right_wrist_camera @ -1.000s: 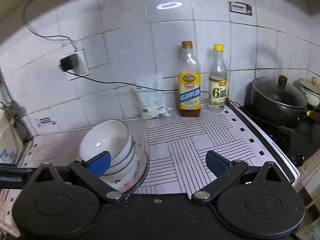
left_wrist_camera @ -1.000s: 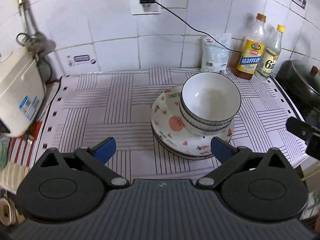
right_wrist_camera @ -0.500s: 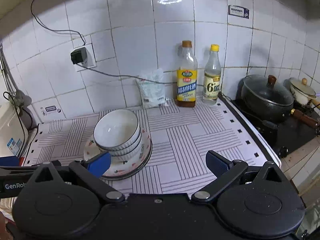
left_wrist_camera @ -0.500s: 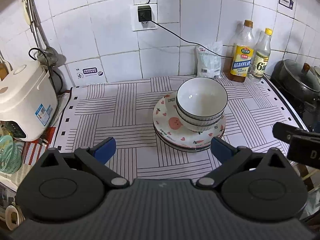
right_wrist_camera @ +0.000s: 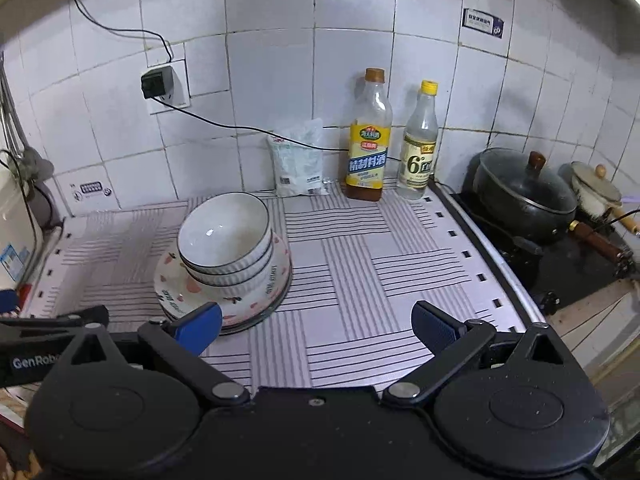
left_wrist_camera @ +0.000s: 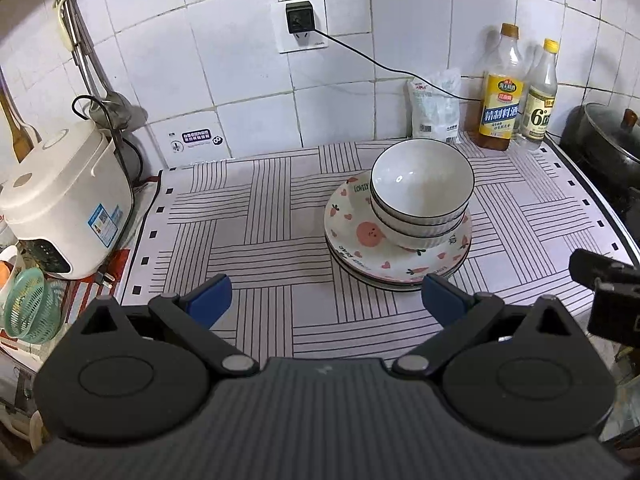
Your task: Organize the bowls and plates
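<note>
Bowls [left_wrist_camera: 422,188] sit nested on the stacked fruit-print plates [left_wrist_camera: 360,236], centre-right of the frame on the striped desk [left_wrist_camera: 248,240]. Left hand-held gripper [left_wrist_camera: 326,298] and right hand-held gripper [right_wrist_camera: 316,326] both gape apart, holding nothing. Stacking looks finished; little seems left.

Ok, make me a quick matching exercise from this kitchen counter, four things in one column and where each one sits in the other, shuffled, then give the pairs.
Things:
1. stacked bowls
2. rice cooker
3. two bottles
4. black pot

Places:
A. on the stove, right of the mat
B. on the patterned plates
C. left end of the counter
D. against the wall tiles, at the back of the striped mat

Pairs: 1-B, 2-C, 3-D, 4-A
</note>
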A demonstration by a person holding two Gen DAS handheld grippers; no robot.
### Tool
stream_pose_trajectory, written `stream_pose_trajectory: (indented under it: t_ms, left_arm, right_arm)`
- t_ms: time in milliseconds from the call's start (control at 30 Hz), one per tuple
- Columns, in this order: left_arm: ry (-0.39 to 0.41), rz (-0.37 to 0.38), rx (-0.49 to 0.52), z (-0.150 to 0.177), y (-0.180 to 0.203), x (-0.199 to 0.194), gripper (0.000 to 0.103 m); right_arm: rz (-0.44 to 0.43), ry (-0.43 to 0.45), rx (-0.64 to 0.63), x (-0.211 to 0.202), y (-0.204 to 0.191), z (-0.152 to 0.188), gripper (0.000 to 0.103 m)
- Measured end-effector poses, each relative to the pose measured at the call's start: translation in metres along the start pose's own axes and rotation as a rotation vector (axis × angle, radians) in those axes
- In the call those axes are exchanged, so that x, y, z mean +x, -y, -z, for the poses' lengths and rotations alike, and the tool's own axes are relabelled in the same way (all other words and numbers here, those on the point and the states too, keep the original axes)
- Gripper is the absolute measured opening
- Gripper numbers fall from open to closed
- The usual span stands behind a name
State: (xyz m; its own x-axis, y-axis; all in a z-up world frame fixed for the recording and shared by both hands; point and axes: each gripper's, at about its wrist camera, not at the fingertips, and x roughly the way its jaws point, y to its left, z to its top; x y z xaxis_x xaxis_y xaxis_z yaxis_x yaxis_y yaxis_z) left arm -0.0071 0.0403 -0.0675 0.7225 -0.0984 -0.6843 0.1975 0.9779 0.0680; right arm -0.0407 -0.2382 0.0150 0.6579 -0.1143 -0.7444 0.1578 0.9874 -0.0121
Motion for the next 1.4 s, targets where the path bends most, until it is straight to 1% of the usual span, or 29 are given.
stream_pose_trajectory:
  t_ms: [300,533,700,833,1400]
  left_arm:
    - [-0.004,0.001,0.007,0.002,0.005,-0.006,0.103]
    - [-0.013,0.019,0.002,0.006,0.008,-0.01,0.103]
    - [0.0,-0.03,0.006,0.009,0.012,-0.011,0.103]
    - [-0.008,-0.02,0.003,0.009,0.012,-0.011,0.103]
    - [0.003,-0.002,-0.002,0.01,0.012,-0.012,0.103]
  right_arm:
    - [0.014,-0.001,-0.01,-0.006,0.005,0.003,0.102]
    - [0.015,0.014,-0.017,-0.013,0.009,0.005,0.102]
    - [0.011,0.021,-0.019,-0.017,0.012,0.006,0.102]
    - [0.014,0.018,-0.021,-0.017,0.013,0.007,0.102]
    - [0.017,0.009,-0.021,-0.015,0.017,0.01,0.102]
